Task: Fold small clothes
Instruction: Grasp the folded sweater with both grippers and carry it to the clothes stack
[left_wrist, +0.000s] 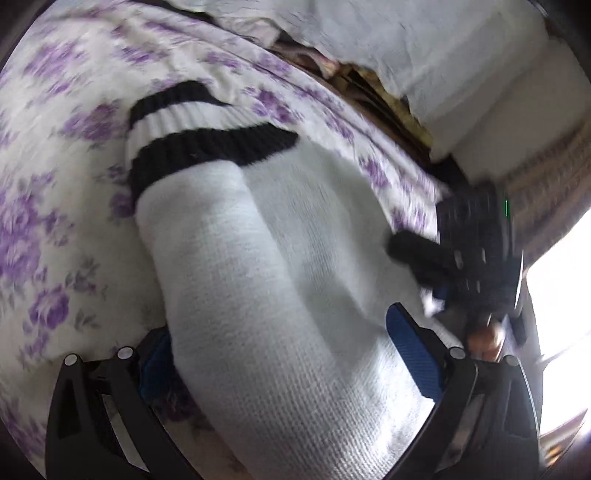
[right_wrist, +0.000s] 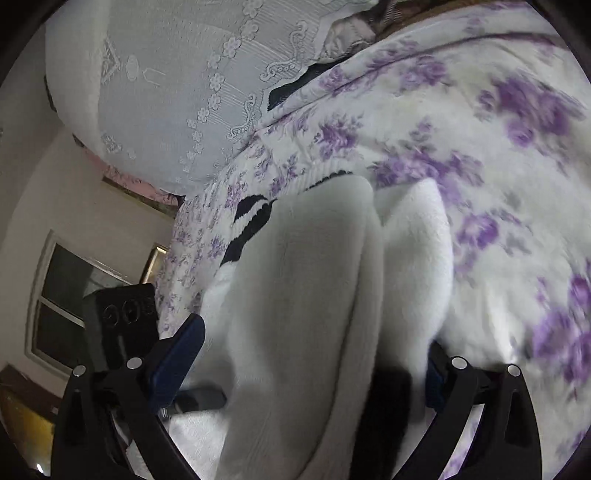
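White socks (left_wrist: 280, 280) between spread fingers of left gripper (left_wrist: 284, 354) and right gripper (right_wrist: 306, 354); grip unclear

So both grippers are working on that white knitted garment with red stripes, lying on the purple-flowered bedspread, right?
Almost. The stripes are black, not red: the left wrist view shows two black bands across the ribbed end of the white knitted garment. The rest holds: it lies on the purple-flowered bedspread, with the left gripper and right gripper each straddling its fabric.
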